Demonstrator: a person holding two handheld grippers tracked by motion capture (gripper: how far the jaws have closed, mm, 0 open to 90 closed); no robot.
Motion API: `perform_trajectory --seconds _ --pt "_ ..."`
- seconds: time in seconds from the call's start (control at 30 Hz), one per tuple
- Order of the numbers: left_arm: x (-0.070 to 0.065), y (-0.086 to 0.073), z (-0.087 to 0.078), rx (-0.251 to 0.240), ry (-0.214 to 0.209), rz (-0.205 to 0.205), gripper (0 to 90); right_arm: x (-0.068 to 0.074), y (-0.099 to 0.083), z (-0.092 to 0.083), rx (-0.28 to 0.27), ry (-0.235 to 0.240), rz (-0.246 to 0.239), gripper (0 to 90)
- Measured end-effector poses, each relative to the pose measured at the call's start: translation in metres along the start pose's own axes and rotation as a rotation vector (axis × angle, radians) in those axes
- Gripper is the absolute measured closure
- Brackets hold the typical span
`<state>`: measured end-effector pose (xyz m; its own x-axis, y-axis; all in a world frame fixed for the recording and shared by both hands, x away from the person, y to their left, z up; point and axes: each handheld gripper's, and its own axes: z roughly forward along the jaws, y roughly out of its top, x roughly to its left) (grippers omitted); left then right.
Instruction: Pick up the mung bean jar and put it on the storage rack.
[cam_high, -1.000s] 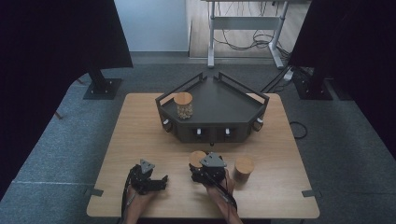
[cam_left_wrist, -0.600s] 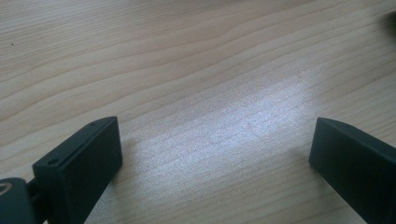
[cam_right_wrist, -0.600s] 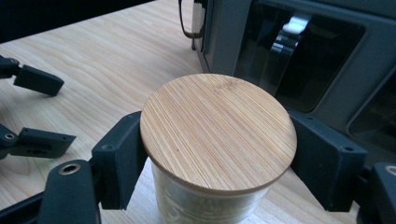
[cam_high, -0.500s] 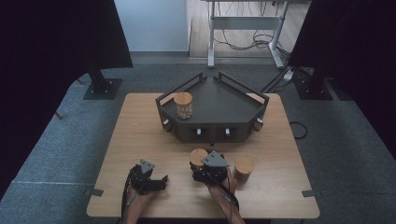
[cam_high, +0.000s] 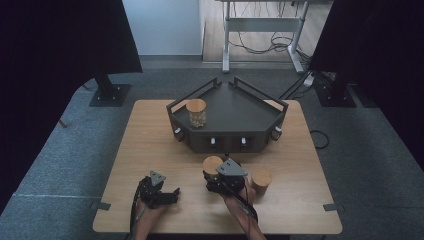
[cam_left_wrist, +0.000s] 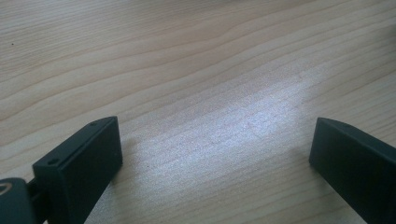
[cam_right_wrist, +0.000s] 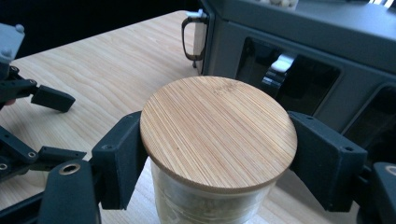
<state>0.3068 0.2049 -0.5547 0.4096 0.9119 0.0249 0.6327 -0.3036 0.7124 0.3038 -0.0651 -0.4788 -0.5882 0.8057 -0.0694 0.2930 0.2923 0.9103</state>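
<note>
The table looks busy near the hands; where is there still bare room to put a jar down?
Bare wood runs along the table's left side, from the dark tray to the left tool, and by the right edge. It is crowded where the right tool grips a jar beside another jar.

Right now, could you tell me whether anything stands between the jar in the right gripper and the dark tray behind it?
Nothing visible does. The right gripper is shut on the jar, close in front of the tray. Another jar stands at the tray's back left; the rest looks bare. The rim would have to be cleared.
</note>
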Motion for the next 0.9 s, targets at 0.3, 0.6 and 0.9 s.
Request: perform_trajectory --seconds 0.3,0.6,0.9 --pt "0.0 0.0 0.0 -0.001 0.0 -0.002 2.2 -0.005 0.011 -0.006 -0.005 0.007 -0.009 23.4" --pt "0.0 0.0 0.0 -0.001 0.0 -0.002 2.2 -0.007 0.02 -0.009 -0.009 0.013 -0.018 23.4" --pt "0.0 0.0 0.0 -0.004 -0.001 -0.003 2.2 -0.012 0.029 -0.012 -0.017 0.019 -0.017 23.4"
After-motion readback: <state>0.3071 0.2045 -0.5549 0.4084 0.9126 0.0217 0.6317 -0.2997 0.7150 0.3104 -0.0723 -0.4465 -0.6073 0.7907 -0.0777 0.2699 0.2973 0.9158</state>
